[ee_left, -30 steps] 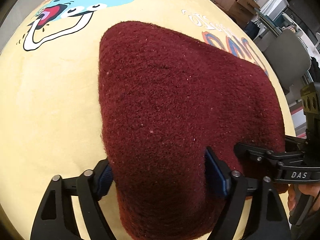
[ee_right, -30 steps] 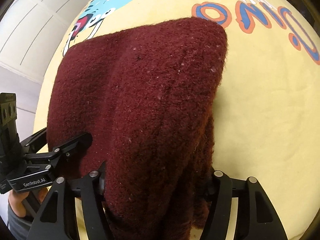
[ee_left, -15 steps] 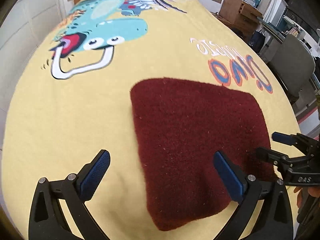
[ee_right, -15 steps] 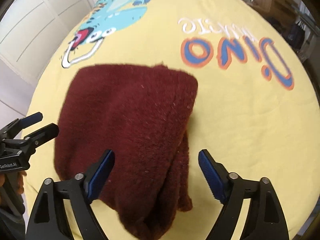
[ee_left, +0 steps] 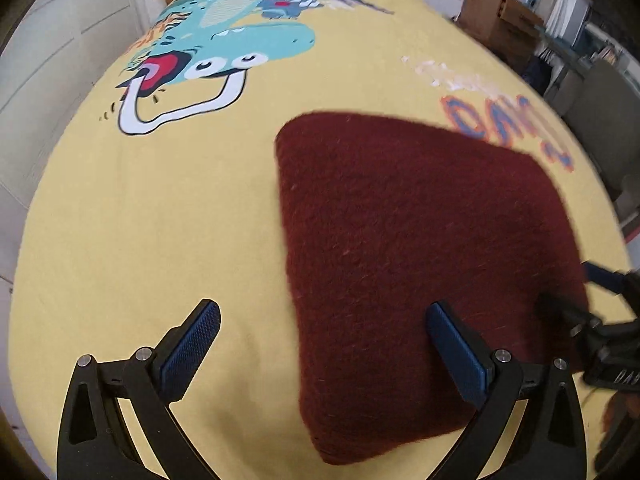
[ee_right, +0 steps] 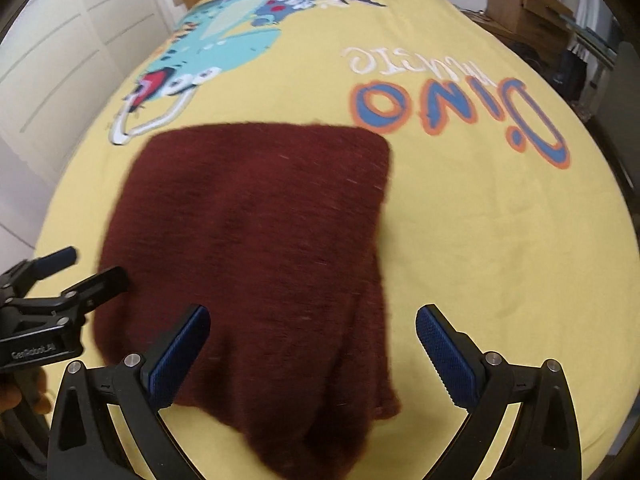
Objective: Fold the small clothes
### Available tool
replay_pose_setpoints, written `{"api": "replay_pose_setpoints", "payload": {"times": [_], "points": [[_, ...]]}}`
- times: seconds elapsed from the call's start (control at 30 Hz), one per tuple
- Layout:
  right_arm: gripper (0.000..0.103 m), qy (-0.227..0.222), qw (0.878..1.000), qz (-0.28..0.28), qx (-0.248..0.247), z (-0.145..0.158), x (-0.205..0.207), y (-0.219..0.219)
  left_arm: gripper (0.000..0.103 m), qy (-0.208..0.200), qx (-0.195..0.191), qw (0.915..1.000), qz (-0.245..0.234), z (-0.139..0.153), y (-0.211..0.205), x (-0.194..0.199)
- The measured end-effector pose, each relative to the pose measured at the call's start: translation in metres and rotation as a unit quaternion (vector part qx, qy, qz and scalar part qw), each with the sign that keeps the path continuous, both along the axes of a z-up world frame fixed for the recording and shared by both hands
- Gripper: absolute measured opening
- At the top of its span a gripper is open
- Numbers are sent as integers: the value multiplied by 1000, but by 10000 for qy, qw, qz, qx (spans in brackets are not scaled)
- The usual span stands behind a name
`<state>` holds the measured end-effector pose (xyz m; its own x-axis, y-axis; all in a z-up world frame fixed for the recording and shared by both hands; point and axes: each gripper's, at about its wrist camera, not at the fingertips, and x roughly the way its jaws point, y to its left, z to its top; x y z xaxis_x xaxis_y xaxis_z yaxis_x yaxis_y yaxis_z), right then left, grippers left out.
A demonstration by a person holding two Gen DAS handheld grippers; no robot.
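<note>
Both wrist views are aimed steeply down at the bed [ee_left: 140, 220] from close above; the folded maroon garment [ee_left: 420, 240] and dinosaur print [ee_right: 208, 52] are shared.

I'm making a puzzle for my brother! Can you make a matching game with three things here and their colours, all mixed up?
Things:
1. folded fuzzy garment
2. bedspread
3. cartoon dinosaur

Colours:
A. yellow
B. teal
C. dark red

Pairs: 1-C, 2-A, 3-B
</note>
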<state>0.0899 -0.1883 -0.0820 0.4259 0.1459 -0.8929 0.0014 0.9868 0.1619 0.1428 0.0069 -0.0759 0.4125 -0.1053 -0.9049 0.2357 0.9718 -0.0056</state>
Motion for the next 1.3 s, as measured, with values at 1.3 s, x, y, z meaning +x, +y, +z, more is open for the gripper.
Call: {"api": "replay_pose_setpoints", "payload": {"times": [1.3], "points": [[103, -563, 9982, -189, -72, 65, -69, -50, 102, -647, -363, 9963, 443, 89, 45, -57]]}}
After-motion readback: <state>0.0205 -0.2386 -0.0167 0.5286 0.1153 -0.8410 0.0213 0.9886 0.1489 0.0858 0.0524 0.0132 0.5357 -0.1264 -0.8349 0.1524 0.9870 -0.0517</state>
